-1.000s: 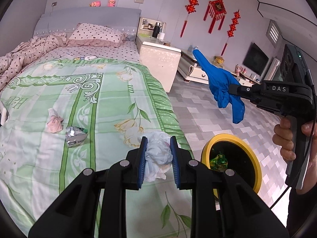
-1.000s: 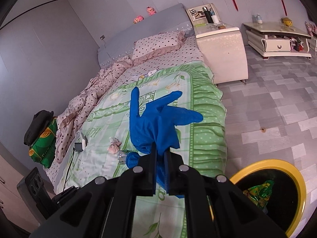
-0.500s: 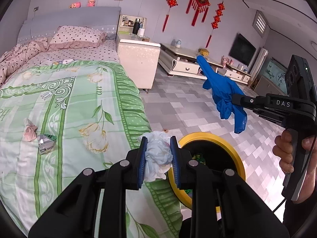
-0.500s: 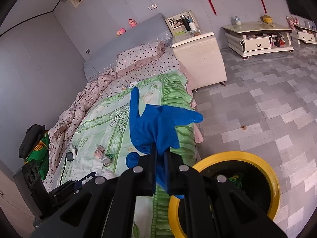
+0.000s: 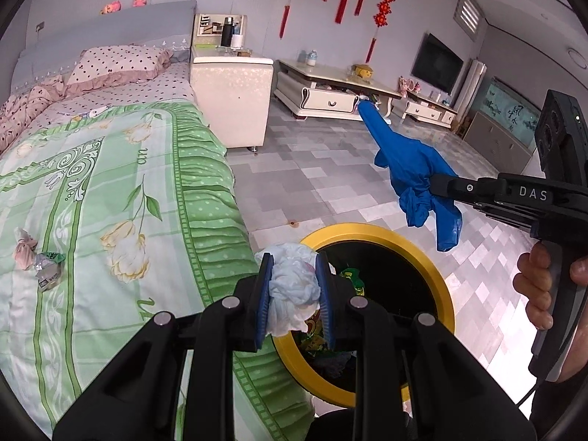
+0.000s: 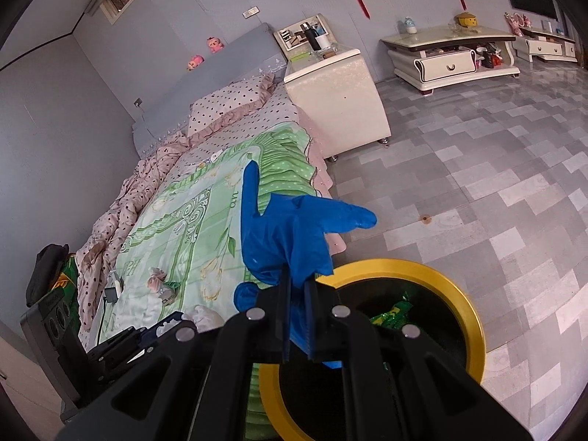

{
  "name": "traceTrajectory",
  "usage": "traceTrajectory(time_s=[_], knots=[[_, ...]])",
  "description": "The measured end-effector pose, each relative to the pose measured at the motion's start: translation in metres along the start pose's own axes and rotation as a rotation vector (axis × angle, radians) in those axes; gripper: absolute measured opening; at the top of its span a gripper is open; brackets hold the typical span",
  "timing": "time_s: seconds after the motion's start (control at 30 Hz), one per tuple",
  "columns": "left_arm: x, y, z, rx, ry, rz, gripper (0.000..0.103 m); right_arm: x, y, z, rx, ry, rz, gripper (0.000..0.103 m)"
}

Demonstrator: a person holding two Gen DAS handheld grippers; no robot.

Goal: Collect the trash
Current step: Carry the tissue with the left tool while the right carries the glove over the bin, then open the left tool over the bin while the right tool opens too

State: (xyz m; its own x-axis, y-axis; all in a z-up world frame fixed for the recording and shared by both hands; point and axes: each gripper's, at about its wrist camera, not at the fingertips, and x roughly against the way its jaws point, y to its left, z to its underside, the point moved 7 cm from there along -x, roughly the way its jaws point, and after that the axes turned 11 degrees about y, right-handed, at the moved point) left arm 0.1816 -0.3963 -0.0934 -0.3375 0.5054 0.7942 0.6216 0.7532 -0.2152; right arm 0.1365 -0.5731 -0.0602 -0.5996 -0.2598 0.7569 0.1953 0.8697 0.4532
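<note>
Left hand-held gripper (image 5: pixel 294 286) clamps crumpled tissue (image 5: pixel 292 288) over yellow-rimmed bin (image 5: pixel 437 268) beside bed (image 5: pixel 154 191).

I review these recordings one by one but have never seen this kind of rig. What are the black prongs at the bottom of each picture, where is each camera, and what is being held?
There is no robot: a person holds a two-fingered tool in each hand, with a wide-angle camera on each tool looking along its fingers. The prongs are those fingers. The left hand-held gripper is clamped on a crumpled white tissue. The right hand-held gripper is shut on a blue glove; the left view shows it from the side, with the person's hand on its handle. Both hover at a yellow-rimmed bin with wrappers inside, beside the bed. A pink wad and a wrapper lie on the bed.
</note>
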Motion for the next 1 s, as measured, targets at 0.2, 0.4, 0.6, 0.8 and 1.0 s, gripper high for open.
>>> traceTrajectory(time_s=[0.2,0.4,0.6,0.8,1.0], knots=[[-0.028,-0.012,0.004,-0.021,0.042,0.003,0.022,-0.015,-0.025,0.008,-0.038,0.031,0.011,0.005],[-0.055,-0.025,0.013,-0.045,0.095,-0.003,0.025,-0.027,-0.045,0.014,-0.085,0.055,0.018,0.006],[-0.066,-0.034,0.022,-0.055,0.113,0.010,0.029,-0.027,-0.053,0.016,-0.113,0.053,0.028,0.008],[-0.061,-0.035,0.023,-0.046,0.103,0.019,0.047,-0.023,-0.055,0.015,-0.134,0.040,0.041,0.020],[-0.053,-0.024,0.021,-0.029,0.085,0.009,0.058,-0.019,-0.057,0.014,-0.153,0.029,0.057,0.035]])
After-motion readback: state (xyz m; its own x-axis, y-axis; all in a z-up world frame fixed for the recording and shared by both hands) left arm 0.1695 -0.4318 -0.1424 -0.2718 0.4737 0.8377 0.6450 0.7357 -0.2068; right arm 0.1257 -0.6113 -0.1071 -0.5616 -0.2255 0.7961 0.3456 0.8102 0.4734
